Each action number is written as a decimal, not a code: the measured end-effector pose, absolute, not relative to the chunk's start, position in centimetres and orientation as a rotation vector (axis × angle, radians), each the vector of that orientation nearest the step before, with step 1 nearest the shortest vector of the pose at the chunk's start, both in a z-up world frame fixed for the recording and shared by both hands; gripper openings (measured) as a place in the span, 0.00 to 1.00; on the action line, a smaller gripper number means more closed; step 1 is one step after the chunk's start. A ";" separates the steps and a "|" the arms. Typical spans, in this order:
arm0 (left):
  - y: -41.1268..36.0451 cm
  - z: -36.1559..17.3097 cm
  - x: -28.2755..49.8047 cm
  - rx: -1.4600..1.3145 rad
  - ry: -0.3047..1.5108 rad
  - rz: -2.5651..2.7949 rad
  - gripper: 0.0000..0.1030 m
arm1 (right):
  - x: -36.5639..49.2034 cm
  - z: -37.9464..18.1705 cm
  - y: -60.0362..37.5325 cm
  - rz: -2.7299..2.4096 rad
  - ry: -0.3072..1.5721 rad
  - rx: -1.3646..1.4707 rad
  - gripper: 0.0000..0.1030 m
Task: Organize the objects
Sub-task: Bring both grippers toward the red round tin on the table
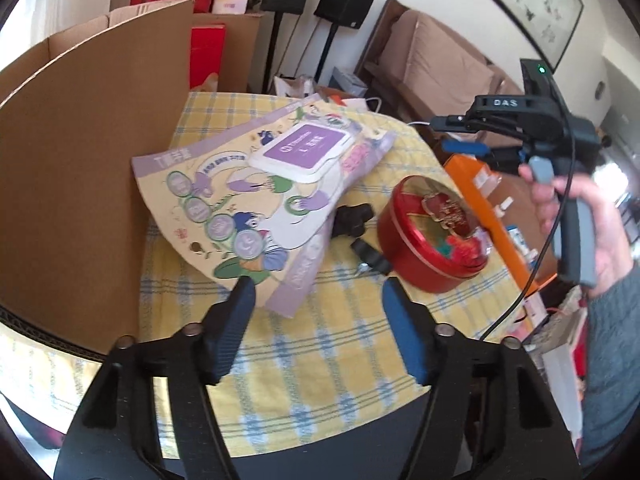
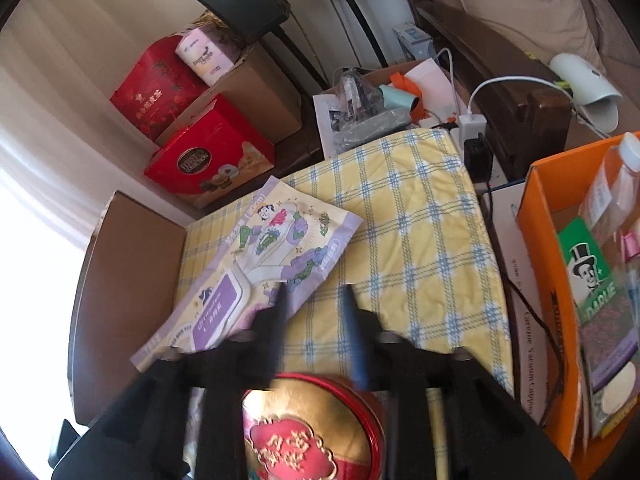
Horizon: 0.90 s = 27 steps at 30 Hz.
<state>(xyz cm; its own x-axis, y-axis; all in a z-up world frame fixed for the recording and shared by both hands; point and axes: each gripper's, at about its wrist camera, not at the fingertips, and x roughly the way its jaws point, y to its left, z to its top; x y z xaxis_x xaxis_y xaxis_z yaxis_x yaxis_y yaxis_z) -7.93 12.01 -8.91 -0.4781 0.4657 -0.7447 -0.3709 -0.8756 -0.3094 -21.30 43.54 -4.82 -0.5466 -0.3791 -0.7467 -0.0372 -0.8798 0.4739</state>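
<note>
Left wrist view: both claws, left (image 1: 316,292) and right (image 1: 460,134), gape empty. Wipes pack (image 1: 256,192) looks floppy, so pinch an edge; tin (image 1: 434,236) looks rigid, slippery.

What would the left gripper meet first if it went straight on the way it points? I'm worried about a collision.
Probably the lower edge of the wet wipes pack, just beyond the open left gripper. The small black objects and red tin sit slightly right; depth is unclear.
</note>
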 end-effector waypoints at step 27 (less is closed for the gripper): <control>16.7 -6.4 -10.9 -1.237 -0.141 2.224 0.96 | -9.0 -5.1 43.2 -2.727 -0.227 1.219 0.84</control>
